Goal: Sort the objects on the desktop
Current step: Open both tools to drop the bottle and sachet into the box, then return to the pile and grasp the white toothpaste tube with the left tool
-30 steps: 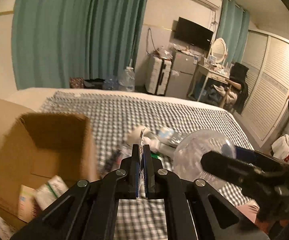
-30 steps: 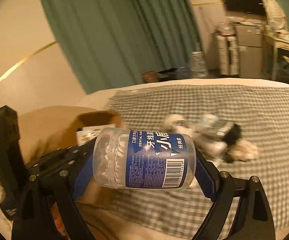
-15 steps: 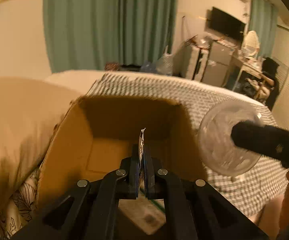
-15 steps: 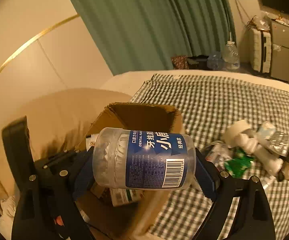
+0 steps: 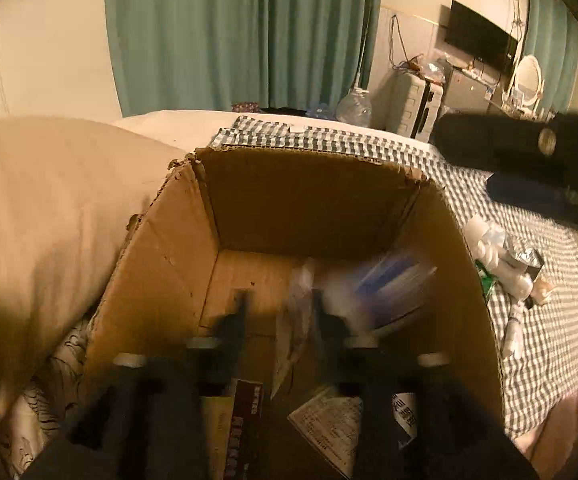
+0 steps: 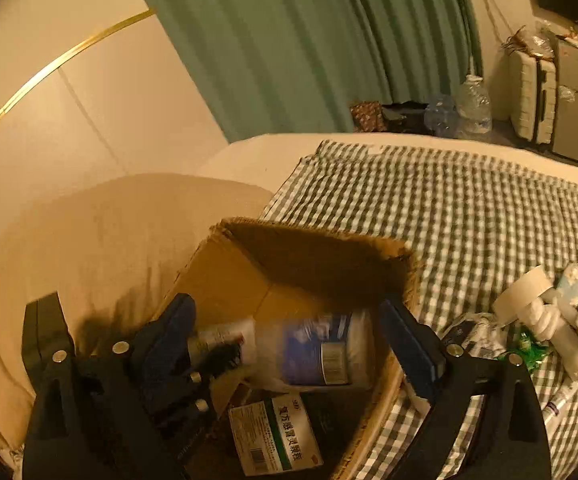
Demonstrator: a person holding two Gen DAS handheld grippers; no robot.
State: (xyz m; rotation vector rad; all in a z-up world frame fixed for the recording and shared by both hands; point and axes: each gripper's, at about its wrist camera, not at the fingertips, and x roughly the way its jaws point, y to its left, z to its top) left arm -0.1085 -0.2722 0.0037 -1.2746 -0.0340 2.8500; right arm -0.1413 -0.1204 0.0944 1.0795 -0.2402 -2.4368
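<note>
Both grippers (image 5: 277, 312) (image 6: 285, 344) wide open over cardboard box (image 5: 309, 196), blurry floss jar (image 6: 317, 348) loose between right fingers (image 6: 409, 348).

Floss jar (image 6: 317, 350) in cardboard box (image 6: 225, 276); clutter pile (image 6: 545, 320) right.

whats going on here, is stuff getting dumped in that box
Yes. A person with a gripper in each hand is sorting clutter from a checked bedspread into a cardboard box. Both the right gripper and the left gripper are open above the box. A floss-pick jar is blurred, apparently dropping in, beside a medicine box. A small pile waits on the bedspread.
</note>
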